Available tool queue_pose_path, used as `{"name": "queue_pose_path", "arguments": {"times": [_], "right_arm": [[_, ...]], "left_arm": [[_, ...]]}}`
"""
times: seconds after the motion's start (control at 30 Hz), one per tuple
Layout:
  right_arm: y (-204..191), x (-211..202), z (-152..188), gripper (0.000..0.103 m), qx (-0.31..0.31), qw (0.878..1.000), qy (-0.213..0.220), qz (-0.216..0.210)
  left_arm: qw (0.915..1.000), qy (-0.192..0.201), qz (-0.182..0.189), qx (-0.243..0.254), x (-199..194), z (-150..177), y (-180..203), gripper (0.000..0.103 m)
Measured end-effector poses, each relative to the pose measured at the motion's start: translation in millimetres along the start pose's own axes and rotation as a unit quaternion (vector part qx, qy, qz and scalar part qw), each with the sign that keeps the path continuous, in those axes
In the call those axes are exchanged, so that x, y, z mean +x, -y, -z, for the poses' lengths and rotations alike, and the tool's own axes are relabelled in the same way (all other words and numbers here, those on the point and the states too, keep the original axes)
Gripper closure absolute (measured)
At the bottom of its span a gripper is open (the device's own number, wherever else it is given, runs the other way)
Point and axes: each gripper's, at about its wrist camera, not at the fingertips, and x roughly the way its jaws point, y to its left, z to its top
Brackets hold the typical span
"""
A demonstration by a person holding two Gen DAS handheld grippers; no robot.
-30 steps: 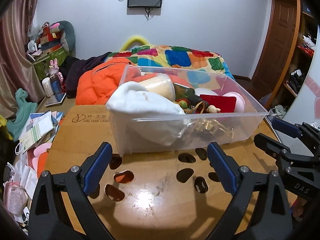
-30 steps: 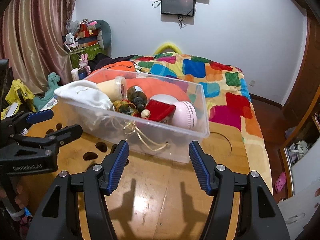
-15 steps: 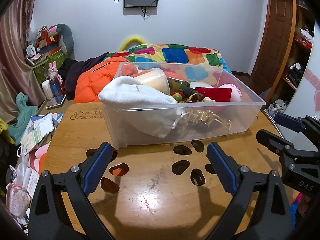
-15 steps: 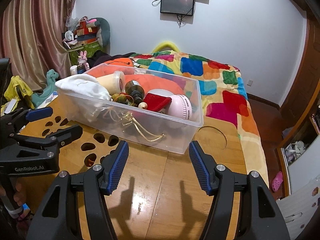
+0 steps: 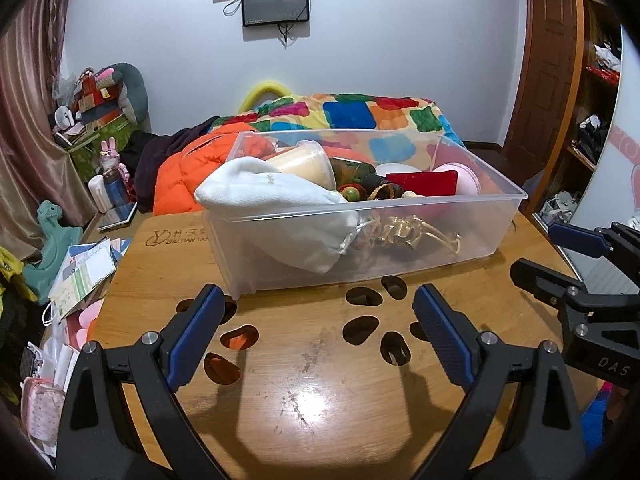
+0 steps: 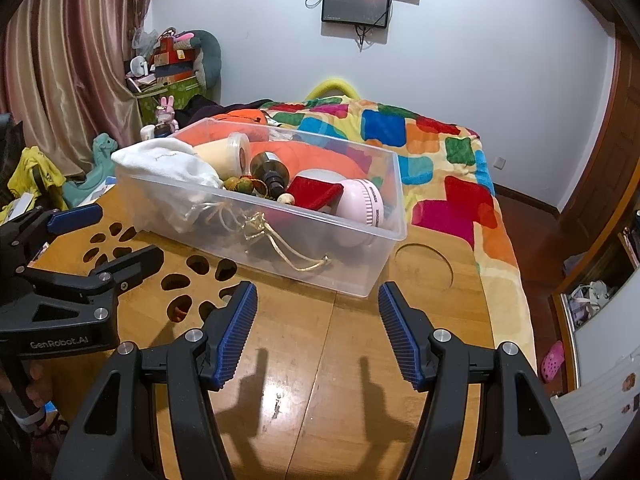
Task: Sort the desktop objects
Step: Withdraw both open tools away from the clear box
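Note:
A clear plastic bin [image 5: 460, 236] [image 6: 360, 276] stands on the wooden table [image 5: 312, 380] [image 6: 320, 360]. It holds a white cloth pouch [image 5: 276, 196] [image 6: 168, 162], a cream cup [image 5: 306, 164], a dark bottle [image 6: 272, 174], a red pouch [image 5: 424, 182] [image 6: 316, 194], a pink round device [image 6: 366, 204] and gold cord [image 6: 296, 256]. My left gripper [image 5: 318, 328] is open and empty, short of the bin's near wall. My right gripper [image 6: 318, 328] is open and empty near the bin's corner. Each gripper shows in the other's view: the right [image 5: 576, 272], the left [image 6: 76, 240].
The tabletop has several oval cut-outs [image 5: 360, 328] [image 6: 176, 280] and a round recess [image 6: 424, 268]. A bed with a patchwork blanket [image 6: 432, 148] and an orange jacket [image 5: 180, 176] lies behind. Papers and clutter [image 5: 80, 276] lie left of the table.
Both grippers have drawn back from the bin and a little higher, so the bin looks smaller and farther. Both stay open and empty.

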Motion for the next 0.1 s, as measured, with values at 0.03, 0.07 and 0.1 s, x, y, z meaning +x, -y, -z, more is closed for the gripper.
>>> {"name": "queue_pose_path", "arguments": {"times": [0.03,0.07,0.1], "right_arm": [[-0.3,-0.2,0.1,0.044,0.0,1.0,0.0,0.0],[-0.6,-0.5,0.2,0.044,0.0,1.0,0.0,-0.001],[-0.6,-0.7,0.3,0.044,0.0,1.0,0.0,0.0]], "left_arm": [[1.0,-0.001,0.0,-0.001,0.2,-0.6,-0.8,0.007],[1.0,-0.003,-0.002,-0.004,0.6,-0.8,-1.8,0.007],[1.0,-0.005,-0.004,-0.007,1.3,-0.9,-3.1,0.007]]}}
